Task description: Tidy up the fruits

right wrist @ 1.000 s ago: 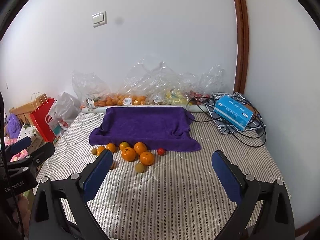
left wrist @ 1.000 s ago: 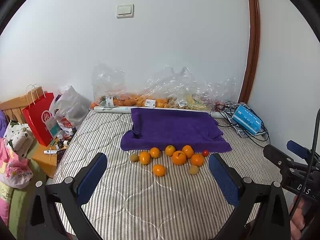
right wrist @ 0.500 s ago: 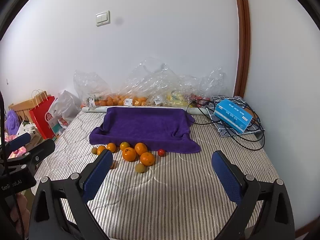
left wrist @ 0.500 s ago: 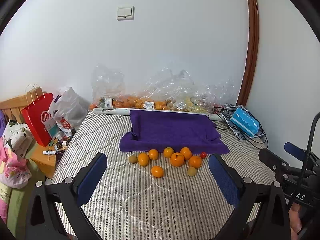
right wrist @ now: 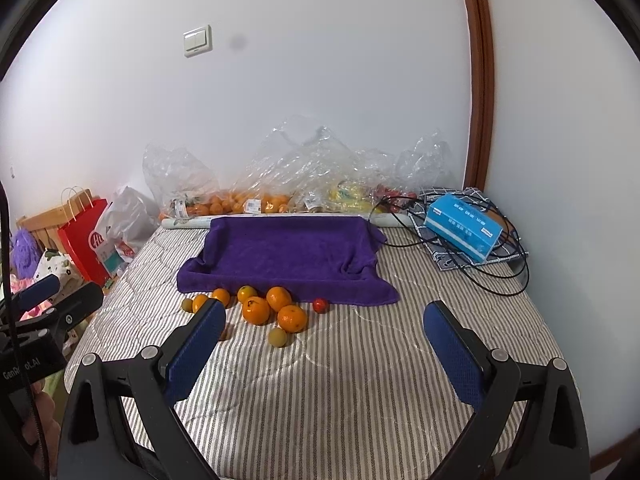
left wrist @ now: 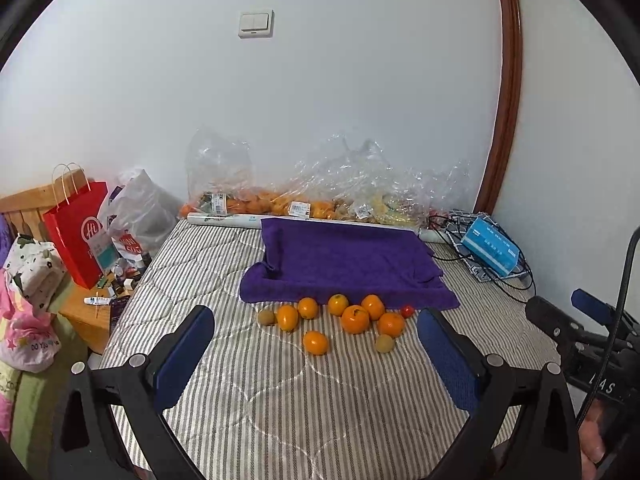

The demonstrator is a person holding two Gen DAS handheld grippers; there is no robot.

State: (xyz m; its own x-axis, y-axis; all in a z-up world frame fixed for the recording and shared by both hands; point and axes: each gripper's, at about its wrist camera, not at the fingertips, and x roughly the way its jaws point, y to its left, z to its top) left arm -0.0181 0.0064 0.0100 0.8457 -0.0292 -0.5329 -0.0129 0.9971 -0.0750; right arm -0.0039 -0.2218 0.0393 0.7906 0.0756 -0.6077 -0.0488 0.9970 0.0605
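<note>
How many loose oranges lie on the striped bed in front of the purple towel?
7: four along the towel edge, two nearer, one alone in front.

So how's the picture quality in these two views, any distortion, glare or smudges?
Left wrist view: strong fisheye bending, the door frame bows, corners black, fruit sharp. Right wrist view: same curvature, a dark smudge-like spot on the wall near the light switch, soft glare on the plastic bags.

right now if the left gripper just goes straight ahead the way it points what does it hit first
Probably the nearest orange, lying alone on the striped mattress between the open left gripper fingers; the purple towel lies beyond. Depth is uncertain.
</note>
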